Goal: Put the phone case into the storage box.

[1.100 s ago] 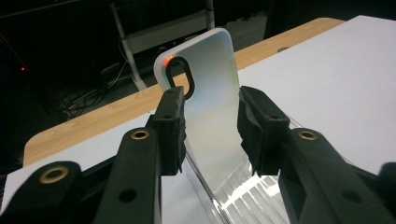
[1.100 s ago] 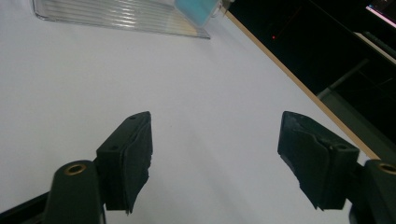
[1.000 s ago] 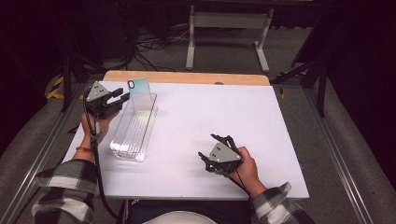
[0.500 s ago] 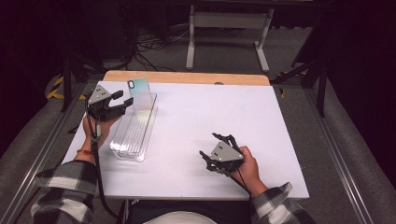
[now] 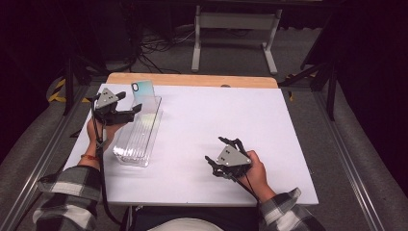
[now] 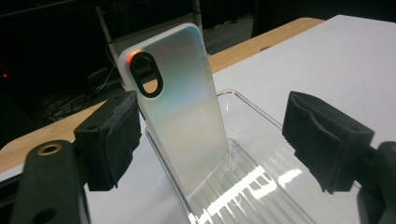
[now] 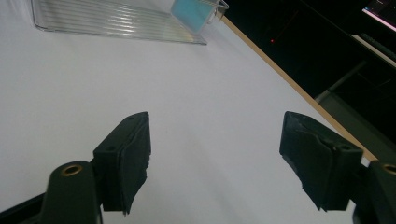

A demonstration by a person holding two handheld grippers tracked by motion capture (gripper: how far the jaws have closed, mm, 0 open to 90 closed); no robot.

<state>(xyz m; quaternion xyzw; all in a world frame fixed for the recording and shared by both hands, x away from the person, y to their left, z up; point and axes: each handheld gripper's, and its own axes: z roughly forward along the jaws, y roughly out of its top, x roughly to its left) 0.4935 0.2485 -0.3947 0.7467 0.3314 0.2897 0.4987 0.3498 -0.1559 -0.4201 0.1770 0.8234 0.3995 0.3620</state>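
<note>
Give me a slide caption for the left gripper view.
Open left gripper facing a phone case leaning upright in a clear tray.

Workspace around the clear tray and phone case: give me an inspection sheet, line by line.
Surface: white table top, wooden strip along the far edge.
Job's things: phone case leaning upright at the far end of the clear tray.
Clutter: nothing seen.
Grippers: left gripper jaws just opened, standing clear on either side of the case; right gripper open over bare table.
Cables: one trails from each gripper.
Surroundings: dark floor, white stand beyond the table.

Plaid sleeves (image 5: pixel 67 197), black claws (image 5: pixel 126 109)
</note>
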